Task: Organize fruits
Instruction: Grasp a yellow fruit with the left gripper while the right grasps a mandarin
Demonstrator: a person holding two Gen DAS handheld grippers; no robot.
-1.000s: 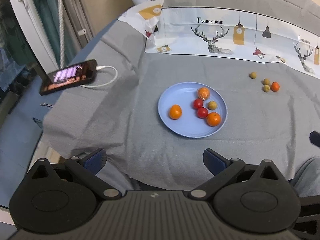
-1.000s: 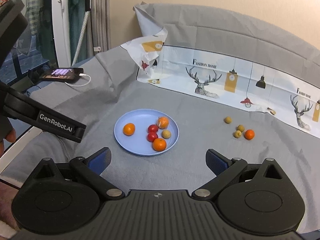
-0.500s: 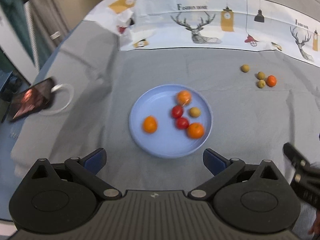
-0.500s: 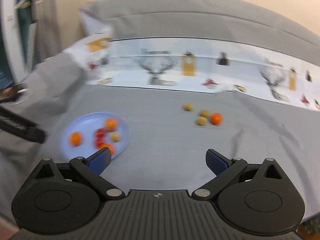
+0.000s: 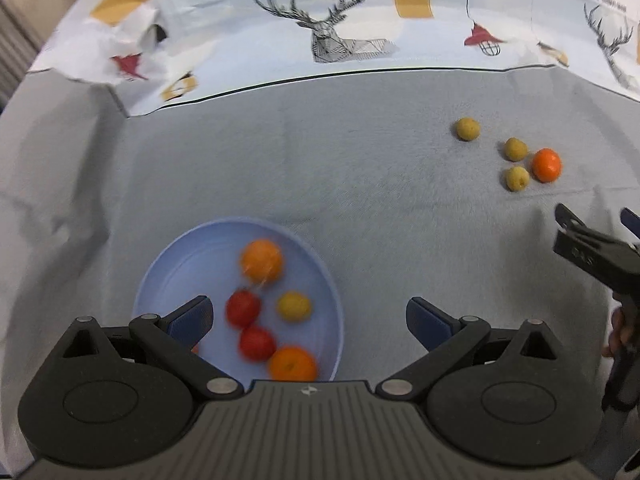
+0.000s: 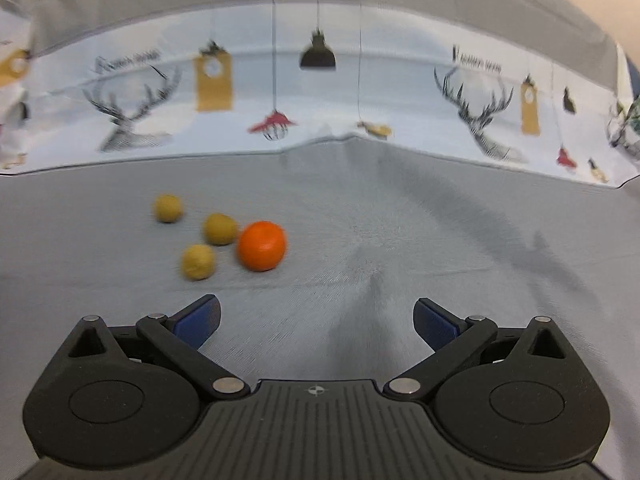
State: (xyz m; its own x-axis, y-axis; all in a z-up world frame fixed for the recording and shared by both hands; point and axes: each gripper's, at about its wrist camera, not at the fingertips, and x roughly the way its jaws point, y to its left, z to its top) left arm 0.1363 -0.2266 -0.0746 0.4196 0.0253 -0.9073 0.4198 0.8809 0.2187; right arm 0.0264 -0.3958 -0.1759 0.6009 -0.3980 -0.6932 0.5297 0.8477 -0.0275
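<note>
1. Left tongs (image 5: 308, 318) are spread wide with nothing between the blue pads, hovering right over the blue plate (image 5: 168, 276). The plate sits under and just ahead of them, reaching past the left pad.
2. Banked on that plate: an orange (image 5: 262, 261) at the far side, two red tomatoes (image 5: 243, 309), a yellow fruit (image 5: 294, 307), another orange nearest the tongs, and a sliver of orange peeking from behind the left pad. Part of the job looks done.
3. Right tongs (image 6: 316, 322) are gaping too, carrying nothing, low over the grey cloth (image 6: 400, 240) on the worktop.
4. What's left lies ahead and to the left of the right tongs: three small yellow-brown fruits (image 6: 198, 262) and one mandarin (image 6: 262, 246), clustered on the cloth well apart from the plate. The mandarin touches one of the yellow ones.
5. My read: four pieces to go, and the right tongs look lined up for that cluster.
</note>
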